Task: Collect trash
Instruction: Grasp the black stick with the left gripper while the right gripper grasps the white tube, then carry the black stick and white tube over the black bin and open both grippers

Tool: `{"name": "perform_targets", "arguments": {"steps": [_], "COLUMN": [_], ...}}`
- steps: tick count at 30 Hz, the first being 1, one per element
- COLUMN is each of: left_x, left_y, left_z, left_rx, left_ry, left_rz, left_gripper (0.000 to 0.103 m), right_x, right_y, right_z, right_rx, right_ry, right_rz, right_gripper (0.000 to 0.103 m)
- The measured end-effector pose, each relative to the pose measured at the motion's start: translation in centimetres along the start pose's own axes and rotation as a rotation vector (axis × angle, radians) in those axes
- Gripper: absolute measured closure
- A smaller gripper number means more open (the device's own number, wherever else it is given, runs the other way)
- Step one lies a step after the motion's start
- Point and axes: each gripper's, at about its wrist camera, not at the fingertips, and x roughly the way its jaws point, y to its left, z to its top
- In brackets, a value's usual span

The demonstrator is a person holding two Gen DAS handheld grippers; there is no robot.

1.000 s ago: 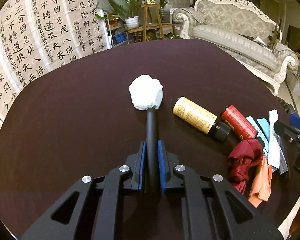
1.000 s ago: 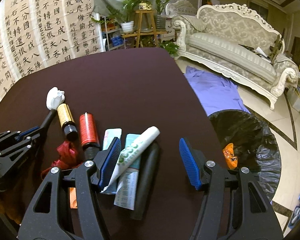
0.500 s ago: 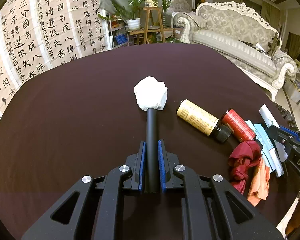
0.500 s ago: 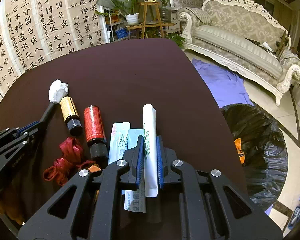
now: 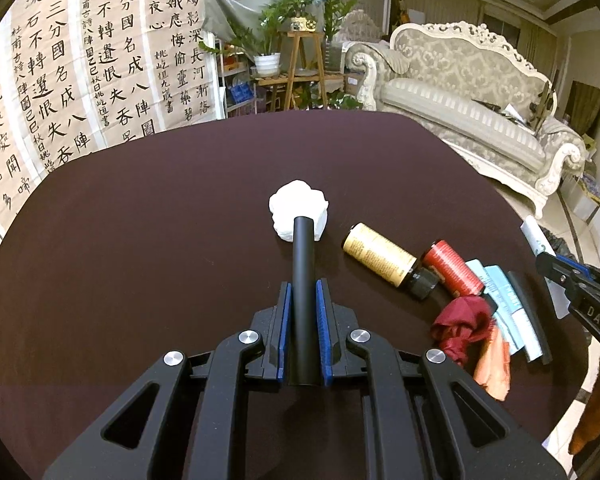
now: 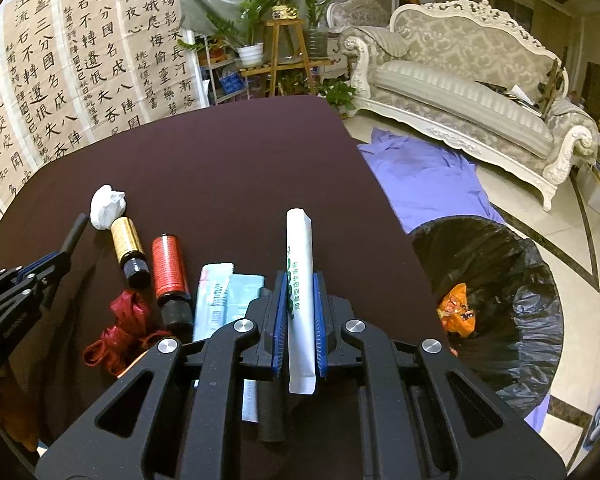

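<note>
So on the floor to the right of our dark table [image 6: 228, 160] there's the bin with a black trash bag [image 6: 512, 280] — inside it we can see one crumpled orange wrapper [image 6: 456, 312] and not much else, the rest is just dark plastic. Our right gripper [image 6: 300, 280] is clamped on a white paper sleeve [image 6: 299, 264] with green print, which sticks out forward past the fingertips, over the table near its right edge. Our left gripper [image 5: 303, 284] is pinched tight on a black rod [image 5: 303, 264], whose far end is right at a white tissue wad [image 5: 298, 210] — can't tell if it actually touches. Still lying between the two grippers: a yellow-label bottle [image 5: 380, 258], a red-label bottle [image 5: 454, 266], some pale blue packets [image 5: 504, 300] and a red cloth [image 5: 464, 322]
</note>
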Motion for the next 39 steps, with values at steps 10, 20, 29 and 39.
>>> {"name": "perform_targets", "arguments": {"steps": [10, 20, 29, 39], "left_x": [-1.5, -1.9, -1.0, 1.4], "left_y": [-2.1, -8.0, -15.5, -22.1], "left_z": [1.0, 2.9, 3.8, 3.8], "left_rx": [0.028, 0.110, 0.218, 0.311], "left_ry": [-0.040, -0.084, -0.103, -0.092], "left_rz": [-0.025, -0.128, -0.237, -0.277], "left_gripper": [0.090, 0.090, 0.090, 0.090], "right_x": [-0.7, -1.8, -2.5, -1.8], "right_y": [-3.2, -8.1, -13.2, -18.1], "right_z": [-0.4, -1.1, -2.0, -2.9], "right_rx": [0.052, 0.127, 0.202, 0.277], "right_ry": [-0.024, -0.046, -0.060, -0.057], "right_rz": [-0.034, -0.113, -0.208, -0.252], "right_gripper": [0.091, 0.091, 0.091, 0.091]}}
